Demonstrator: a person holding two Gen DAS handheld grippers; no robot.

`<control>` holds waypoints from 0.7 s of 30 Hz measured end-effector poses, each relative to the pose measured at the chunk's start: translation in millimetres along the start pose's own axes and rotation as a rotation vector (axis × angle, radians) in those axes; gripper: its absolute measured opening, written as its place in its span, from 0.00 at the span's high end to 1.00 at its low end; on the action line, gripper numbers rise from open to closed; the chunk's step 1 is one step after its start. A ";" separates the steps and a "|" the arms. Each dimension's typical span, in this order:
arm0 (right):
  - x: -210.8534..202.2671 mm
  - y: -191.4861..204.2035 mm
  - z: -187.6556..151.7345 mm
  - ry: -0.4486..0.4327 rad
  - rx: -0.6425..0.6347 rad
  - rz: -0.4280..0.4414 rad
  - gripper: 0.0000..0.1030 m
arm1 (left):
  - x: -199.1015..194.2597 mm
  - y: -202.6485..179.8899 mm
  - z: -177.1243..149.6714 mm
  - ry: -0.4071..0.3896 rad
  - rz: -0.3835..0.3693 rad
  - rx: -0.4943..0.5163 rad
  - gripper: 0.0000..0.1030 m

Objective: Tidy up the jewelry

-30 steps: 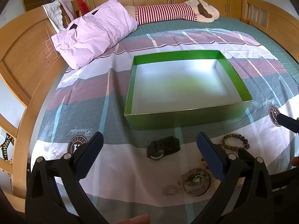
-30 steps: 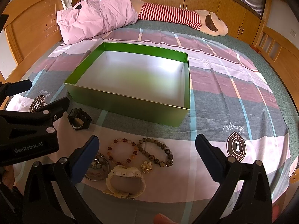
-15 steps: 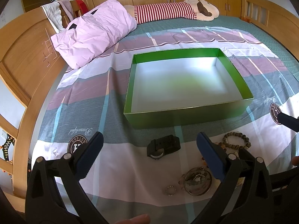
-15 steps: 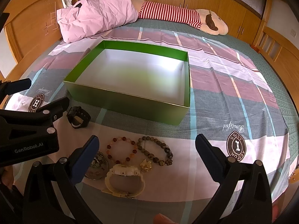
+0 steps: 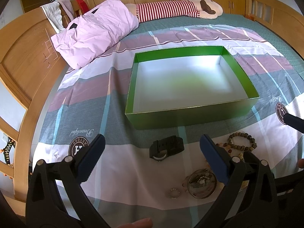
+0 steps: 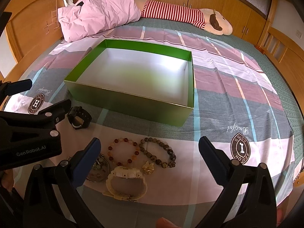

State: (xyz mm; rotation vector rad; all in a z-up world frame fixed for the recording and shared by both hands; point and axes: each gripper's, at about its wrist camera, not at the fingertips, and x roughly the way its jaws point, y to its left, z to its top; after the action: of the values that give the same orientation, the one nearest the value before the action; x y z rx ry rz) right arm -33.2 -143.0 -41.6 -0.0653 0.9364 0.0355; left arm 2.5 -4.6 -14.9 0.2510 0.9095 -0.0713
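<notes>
An empty green box (image 5: 191, 114) (image 6: 131, 102) with a white inside sits on the striped bedsheet. In front of it lie a black watch (image 5: 166, 148) (image 6: 79, 117), a dark bead bracelet (image 5: 242, 141) (image 6: 158, 152), an amber bead bracelet (image 6: 122, 151), a cream watch (image 6: 126, 182), a gold charm (image 6: 148, 167), a round silver pendant (image 5: 201, 183) (image 6: 97, 169) and a small ring (image 5: 173, 192). My left gripper (image 5: 151, 158) is open above the black watch. My right gripper (image 6: 149, 158) is open above the bracelets.
A pink pillow (image 5: 95, 36) and a striped plush toy (image 5: 174, 9) lie at the far end of the bed. A wooden headboard (image 5: 24, 60) runs along the left. Wooden wardrobes stand behind.
Both grippers have drifted slightly; the box sits a little lower in the left view. Nothing was taken hold of.
</notes>
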 end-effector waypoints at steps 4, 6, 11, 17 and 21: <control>0.1 -0.3 -0.4 0.000 -0.001 0.000 0.01 | 0.4 -0.5 -0.2 0.001 0.001 0.002 0.02; 0.0 -0.4 -0.5 0.001 0.000 0.000 0.01 | 0.7 -0.8 -0.4 0.001 0.002 0.002 0.02; 0.7 -0.7 0.0 0.000 -0.002 -0.004 0.01 | 1.5 -0.9 -1.3 0.003 0.005 0.004 0.02; 8.3 -40.5 9.1 0.025 0.067 -0.034 0.01 | 11.8 27.1 1.5 0.038 0.006 -0.087 0.02; 27.9 -53.9 -3.6 0.200 0.092 0.149 0.07 | 25.4 35.2 -8.8 0.129 -0.072 -0.132 0.02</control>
State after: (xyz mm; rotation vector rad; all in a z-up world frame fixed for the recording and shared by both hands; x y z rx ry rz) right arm -16.4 -196.9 -64.0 0.0875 1.1405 0.1251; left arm 17.2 32.8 -33.6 0.1009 1.0471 -0.0616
